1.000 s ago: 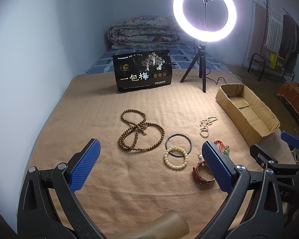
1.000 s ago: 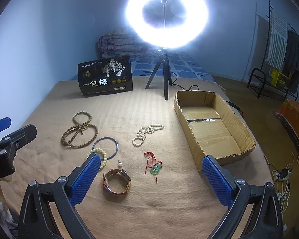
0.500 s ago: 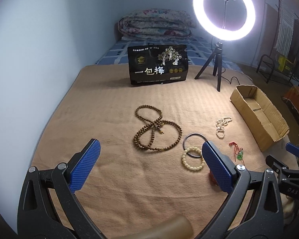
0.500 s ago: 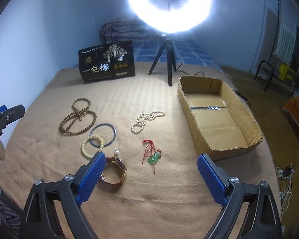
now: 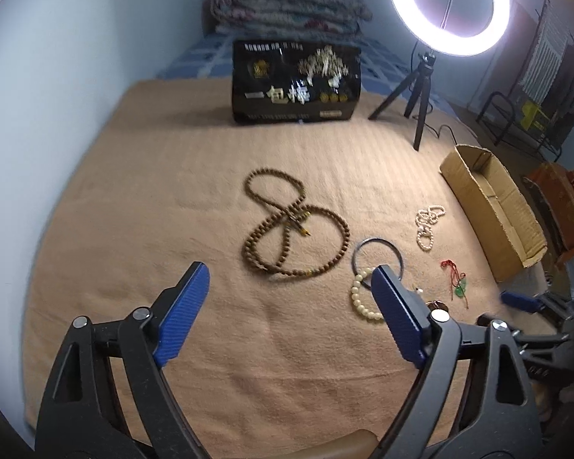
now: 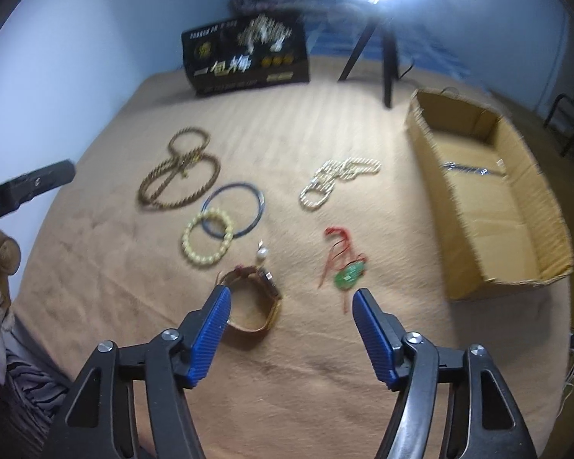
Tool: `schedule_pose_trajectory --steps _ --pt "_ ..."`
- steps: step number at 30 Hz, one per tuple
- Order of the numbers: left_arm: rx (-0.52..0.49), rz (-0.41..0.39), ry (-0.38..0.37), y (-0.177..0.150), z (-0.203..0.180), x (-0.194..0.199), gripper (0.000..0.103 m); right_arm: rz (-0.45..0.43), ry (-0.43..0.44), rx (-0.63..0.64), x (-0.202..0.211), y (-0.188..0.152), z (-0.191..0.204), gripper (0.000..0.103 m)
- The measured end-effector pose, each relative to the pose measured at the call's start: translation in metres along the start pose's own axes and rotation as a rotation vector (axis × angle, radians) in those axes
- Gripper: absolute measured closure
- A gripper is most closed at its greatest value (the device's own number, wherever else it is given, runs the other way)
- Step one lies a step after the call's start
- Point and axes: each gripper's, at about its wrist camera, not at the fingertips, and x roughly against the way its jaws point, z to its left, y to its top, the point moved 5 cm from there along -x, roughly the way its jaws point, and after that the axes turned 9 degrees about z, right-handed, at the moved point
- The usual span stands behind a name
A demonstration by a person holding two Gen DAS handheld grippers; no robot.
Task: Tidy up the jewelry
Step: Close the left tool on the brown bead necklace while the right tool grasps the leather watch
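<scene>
Since the earlier frames, both grippers had dropped closer to the blanket-covered bed, and the right gripper had narrowed somewhat while staying open and empty. The brown-strapped wristwatch lay on its side directly ahead of it, touching or just behind the left fingertip, its strap loop opening upward and stretching toward the gripper. That gripper looked nearer to it than the left gripper, which hung wide and empty short of the long wooden bead necklace.

Just beyond the watch sat a loose pearl, then the cream bead bracelet overlapping the dark bangle. The green pendant on red cord lay toward the right fingertip, close enough to be caught by mistake. The cardboard box, likely the destination, stood open at the bed's right edge.
</scene>
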Motion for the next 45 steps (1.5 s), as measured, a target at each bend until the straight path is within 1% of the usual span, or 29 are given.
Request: schedule_pose_trajectory --steps 2,5,9,11,14,18,21,27,29,31,33,36,38,39,40,41,42,43,44,45 --pt "-0.003 0.017 -0.018 0.006 -0.001 -0.009 0.018 0.022 0.001 0.01 -0.007 0.0 0.003 0.042" --pt "-0.006 0.042 -0.039 0.018 -0.001 -0.023 0.02 0.04 -0.009 0.035 -0.015 0.001 0.007 0.045" --pt "-0.01 0.077 -0.036 0.033 0.002 -0.047 0.025 0.062 -0.008 0.038 -0.023 0.004 0.008 0.047" --pt "-0.028 0.093 -0.022 0.038 0.003 -0.061 0.03 0.073 -0.002 0.034 -0.026 0.005 0.008 0.053" --pt "-0.06 0.118 -0.001 0.043 0.003 -0.08 0.035 0.084 0.001 0.04 -0.033 0.006 0.01 0.054" --pt "-0.092 0.156 -0.008 0.046 -0.002 -0.102 0.036 0.11 0.006 0.044 -0.044 0.006 0.011 0.055" --pt "-0.126 0.165 0.022 0.05 -0.004 -0.116 0.037 0.123 0.005 0.044 -0.05 0.006 0.013 0.059" --pt "-0.126 0.19 0.046 0.055 0.002 -0.136 0.039 0.134 0.005 0.056 -0.056 0.007 0.016 0.059" --pt "-0.112 0.206 0.037 0.056 0.006 -0.143 0.042 0.14 0.002 0.058 -0.058 0.008 0.017 0.06" --pt "-0.105 0.219 0.02 0.057 0.008 -0.149 0.043 0.147 0.006 0.059 -0.06 0.011 0.019 0.061" --pt "-0.108 0.23 0.022 0.056 0.009 -0.156 0.045 0.152 0.006 0.061 -0.061 0.013 0.021 0.062" --pt "-0.101 0.238 0.018 0.056 0.012 -0.161 0.049 0.159 0.003 0.064 -0.062 0.018 0.024 0.064" --pt "-0.096 0.234 0.007 0.058 0.012 -0.161 0.059 0.165 -0.002 0.066 -0.063 0.021 0.026 0.067" --pt "-0.095 0.234 -0.003 0.058 0.012 -0.161 0.062 0.167 -0.007 0.069 -0.065 0.021 0.027 0.067" --pt "-0.092 0.233 -0.009 0.059 0.011 -0.162 0.069 0.169 -0.012 0.072 -0.066 0.022 0.027 0.068" --pt "-0.086 0.237 -0.021 0.059 0.011 -0.162 0.074 0.17 -0.016 0.073 -0.067 0.022 0.027 0.07" --pt "-0.08 0.24 -0.036 0.059 0.011 -0.163 0.078 0.17 -0.021 0.073 -0.067 0.023 0.027 0.072" --pt "-0.077 0.244 -0.047 0.059 0.01 -0.163 0.084 0.171 -0.024 0.072 -0.068 0.023 0.027 0.075" --pt "-0.076 0.245 -0.053 0.059 0.008 -0.163 0.087 0.172 -0.024 0.069 -0.069 0.023 0.027 0.077" --pt "-0.078 0.245 -0.053 0.058 0.007 -0.162 0.087 0.173 -0.025 0.064 -0.07 0.023 0.026 0.079"
